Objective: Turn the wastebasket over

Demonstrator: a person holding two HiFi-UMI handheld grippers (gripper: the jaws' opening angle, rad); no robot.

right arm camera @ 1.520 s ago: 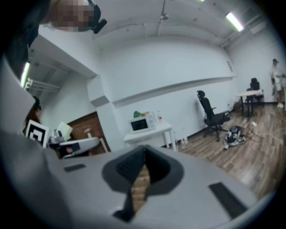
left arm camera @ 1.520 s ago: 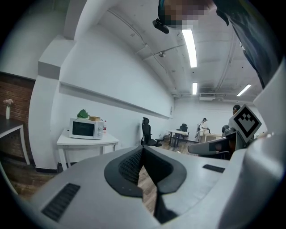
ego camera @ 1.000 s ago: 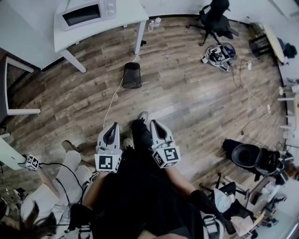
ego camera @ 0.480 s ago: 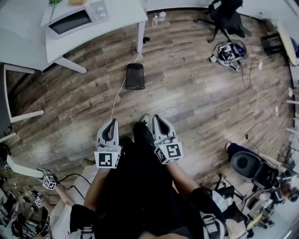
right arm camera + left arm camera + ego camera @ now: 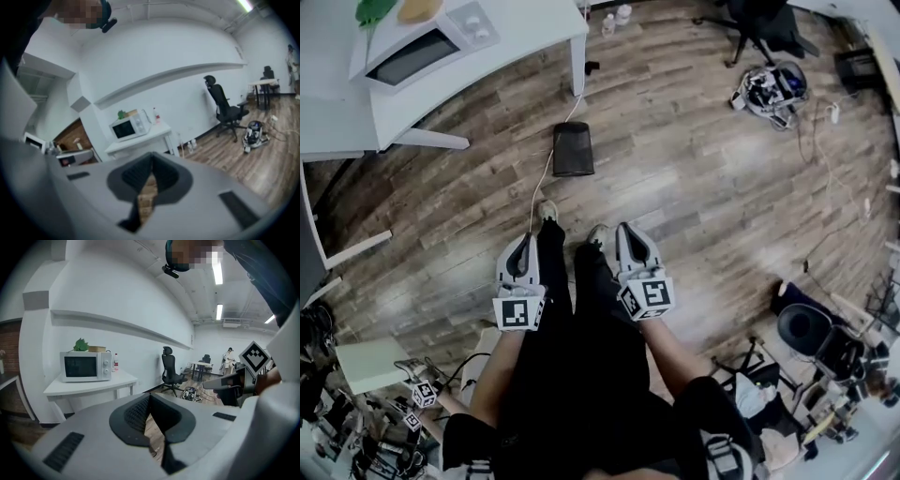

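Observation:
A black mesh wastebasket (image 5: 573, 149) stands on the wood floor beside a white desk's leg, ahead of the person's feet. My left gripper (image 5: 524, 246) and right gripper (image 5: 631, 232) are held side by side at waist height, pointing toward the basket and well short of it. Both are shut with nothing between the jaws. In the left gripper view the closed left gripper (image 5: 150, 398) fills the lower frame and hides the basket. The right gripper (image 5: 151, 158) does the same in its own view.
A white desk (image 5: 520, 33) with a microwave (image 5: 414, 53) stands at the back left. A white cable (image 5: 546, 173) runs across the floor past the basket. Bottles (image 5: 614, 19) sit by the wall, and an office chair (image 5: 759, 23) and a small machine (image 5: 771, 89) at the back right.
The person has walked forward, a left foot now stepping ahead. The wastebasket and desk have come closer, and both grippers have travelled with the body, still shut.

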